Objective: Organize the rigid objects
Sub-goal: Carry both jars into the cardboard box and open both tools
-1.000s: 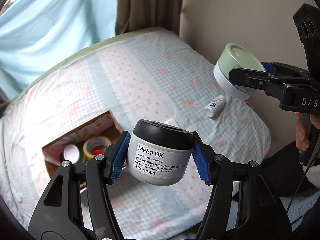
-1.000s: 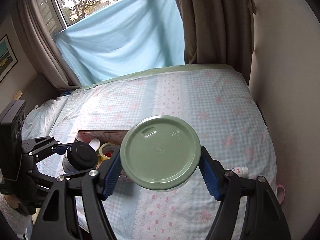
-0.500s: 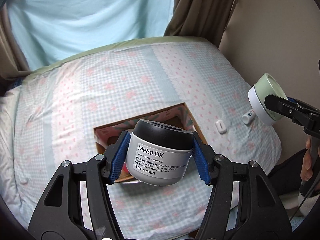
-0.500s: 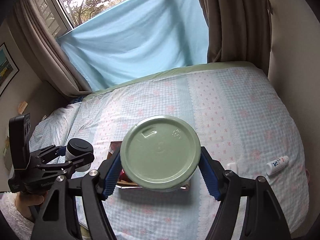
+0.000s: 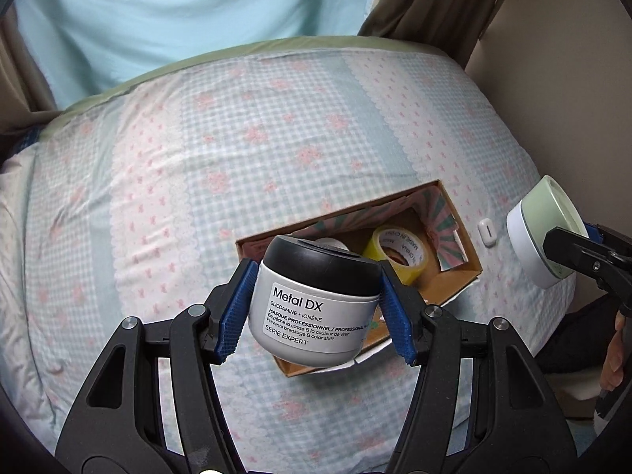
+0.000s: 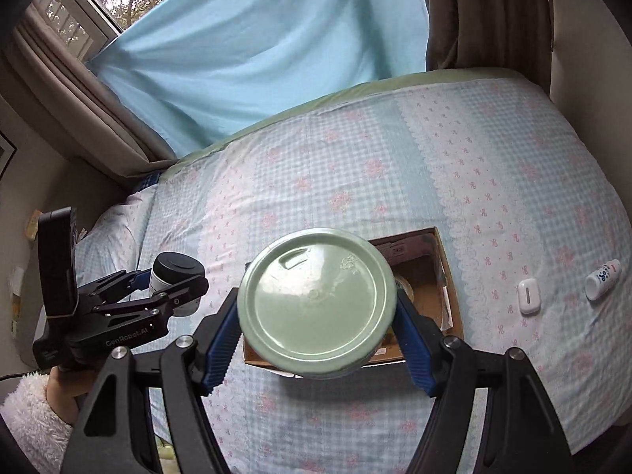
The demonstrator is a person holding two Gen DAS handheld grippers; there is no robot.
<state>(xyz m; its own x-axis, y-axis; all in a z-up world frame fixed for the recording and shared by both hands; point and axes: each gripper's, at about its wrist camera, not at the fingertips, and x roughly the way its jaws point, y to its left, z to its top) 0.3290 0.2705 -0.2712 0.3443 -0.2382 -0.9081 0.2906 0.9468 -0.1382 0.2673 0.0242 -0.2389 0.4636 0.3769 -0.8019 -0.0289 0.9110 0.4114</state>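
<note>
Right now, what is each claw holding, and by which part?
The left claw grips the grey Metal DX jar by its body sides, below the black lid. The right claw grips the green-lidded white tub by its sides.

1. Grey plastic jar with matt black lid (image 5: 316, 308): smooth, satin, with a paper label.
2. Pale green round plastic lid (image 6: 318, 302): glossy.
3. Brown cardboard box (image 5: 460, 233), at 1 o'clock: matt.
4. Yellow tape roll (image 5: 399, 251): shiny.
5. Checked cotton bedspread (image 5: 197, 158): soft, matt cloth.
</note>
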